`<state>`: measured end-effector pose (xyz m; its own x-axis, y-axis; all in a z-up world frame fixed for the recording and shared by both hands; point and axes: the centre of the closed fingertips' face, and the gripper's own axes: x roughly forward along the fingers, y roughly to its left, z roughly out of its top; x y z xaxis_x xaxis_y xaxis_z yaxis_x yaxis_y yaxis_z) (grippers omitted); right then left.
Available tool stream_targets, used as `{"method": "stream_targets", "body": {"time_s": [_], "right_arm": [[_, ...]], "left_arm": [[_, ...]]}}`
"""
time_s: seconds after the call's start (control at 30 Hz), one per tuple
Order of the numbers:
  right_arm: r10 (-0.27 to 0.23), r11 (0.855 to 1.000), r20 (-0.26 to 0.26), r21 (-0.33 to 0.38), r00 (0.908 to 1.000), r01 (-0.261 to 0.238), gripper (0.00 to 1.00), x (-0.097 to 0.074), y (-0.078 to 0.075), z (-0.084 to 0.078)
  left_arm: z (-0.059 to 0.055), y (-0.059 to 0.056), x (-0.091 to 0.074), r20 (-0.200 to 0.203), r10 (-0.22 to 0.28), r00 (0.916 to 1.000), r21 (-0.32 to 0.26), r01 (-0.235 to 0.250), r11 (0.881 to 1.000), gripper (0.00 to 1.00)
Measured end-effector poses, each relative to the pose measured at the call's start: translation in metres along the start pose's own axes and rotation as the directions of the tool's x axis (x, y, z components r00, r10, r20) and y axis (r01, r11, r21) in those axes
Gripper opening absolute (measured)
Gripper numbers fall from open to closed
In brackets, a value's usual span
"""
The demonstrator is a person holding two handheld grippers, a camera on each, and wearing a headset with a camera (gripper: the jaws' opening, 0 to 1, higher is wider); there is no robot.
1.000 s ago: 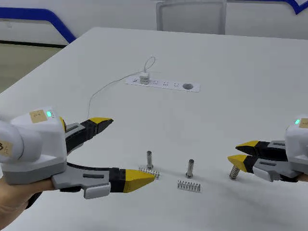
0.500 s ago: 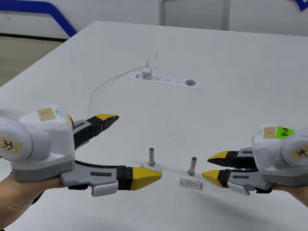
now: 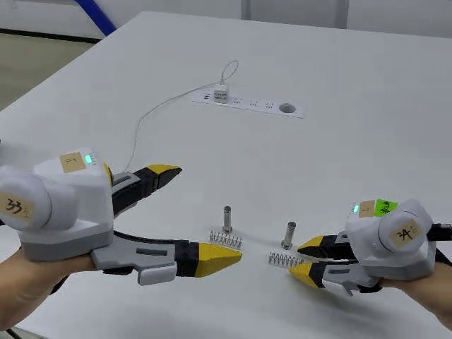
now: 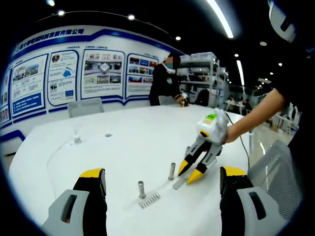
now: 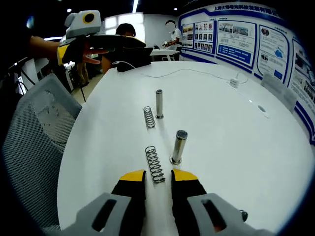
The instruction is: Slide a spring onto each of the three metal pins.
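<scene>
We logged: right gripper (image 3: 296, 258), jaws narrowly parted, empty, lined up on coiled steel spring (image 3: 282, 260) beside upright steel pin (image 3: 289, 234), seemingly for pickup; left gripper (image 3: 210, 212) spread wide, empty.

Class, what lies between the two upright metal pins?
Nothing: the head view shows bare table between the left pin and the right pin.

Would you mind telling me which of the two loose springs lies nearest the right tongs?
The spring beside the right-hand pin, just off the right tongs; the other spring lies by the left pin.
</scene>
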<state>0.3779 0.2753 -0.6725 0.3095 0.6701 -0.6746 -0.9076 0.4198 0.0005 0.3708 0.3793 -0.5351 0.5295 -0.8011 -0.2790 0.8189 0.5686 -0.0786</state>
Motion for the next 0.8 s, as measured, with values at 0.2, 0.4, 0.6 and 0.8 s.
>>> {"method": "stream_targets", "body": {"time_s": [0.2,0.4,0.6,0.8], "right_arm": [[0.017,1.000,0.018,0.011,0.9997,-0.017,0.19,0.001,-0.001,0.003],[0.050,0.998,0.007,-0.024,0.9987,-0.050,0.15,0.004,0.005,-0.001],[0.063,0.998,0.025,-0.031,0.9977,-0.062,0.11,0.003,0.007,-0.001],[0.047,0.999,0.026,-0.014,0.9986,-0.047,0.11,0.003,0.007,-0.001]], "left_arm": [[-0.004,-0.005,0.002,-0.022,-0.011,0.9997,0.007,0.011,1.000,0.98],[-0.002,-0.009,0.002,-0.030,-0.005,0.9995,0.006,0.005,1.000,0.98],[-0.001,-0.013,0.001,-0.040,-0.001,0.9992,0.020,0.001,1.000,0.97],[0.000,-0.020,0.000,-0.049,-0.005,0.9988,0.028,0.006,1.000,0.97]]}}
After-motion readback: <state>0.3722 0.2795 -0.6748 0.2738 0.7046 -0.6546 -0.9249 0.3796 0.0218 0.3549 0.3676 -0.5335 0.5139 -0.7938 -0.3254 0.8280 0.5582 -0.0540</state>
